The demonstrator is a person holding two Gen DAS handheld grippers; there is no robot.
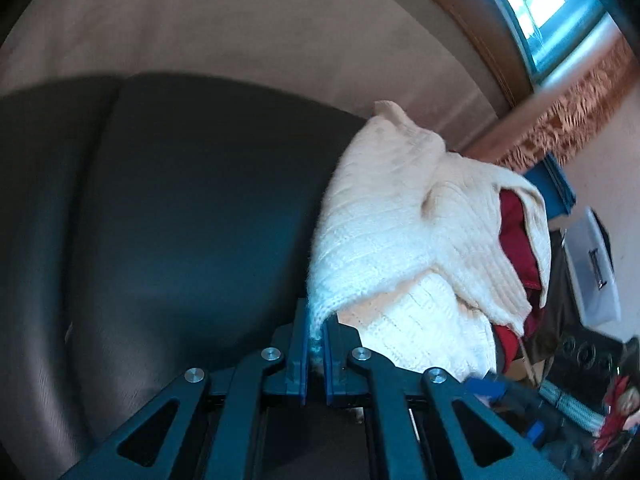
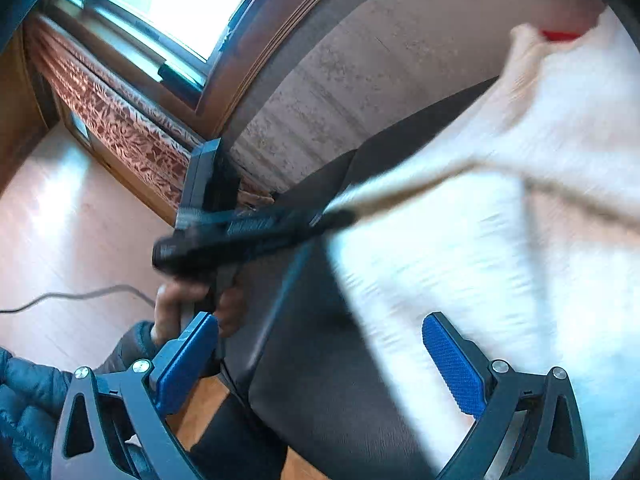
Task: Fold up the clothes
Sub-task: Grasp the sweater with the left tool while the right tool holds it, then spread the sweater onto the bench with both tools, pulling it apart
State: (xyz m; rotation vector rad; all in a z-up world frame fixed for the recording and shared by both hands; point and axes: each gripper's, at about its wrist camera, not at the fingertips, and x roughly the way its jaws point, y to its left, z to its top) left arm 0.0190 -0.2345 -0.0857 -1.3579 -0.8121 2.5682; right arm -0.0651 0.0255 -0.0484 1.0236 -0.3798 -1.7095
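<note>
One thin pinch is all that joins the left gripper to the cream knit sweater: its blue pads are pressed together on a narrow edge of the knit, and the rest of the garment spills away ahead and to the right of the jaws, heaped over something red on the dark seat cushion. The right gripper holds nothing; its jaws stand spread wide, with bare dark cushion between the pads and the sweater lying just past the right-hand pad.

The likeliest trouble is that the knit slips out. So little fabric sits between the left pads, and a loose, stretchy weave gives easily, so a hard pull across the cushion could draw the edge free or stretch it out of shape. In the right wrist view the sweater is pulled into a taut band toward the left gripper, which suggests tension already runs through that one corner.

A second risk is the red item being dragged along, since the sweater drapes over it. A third is the right gripper closing on cushion alone, or on a bunched double layer, and spoiling the fold.
</note>
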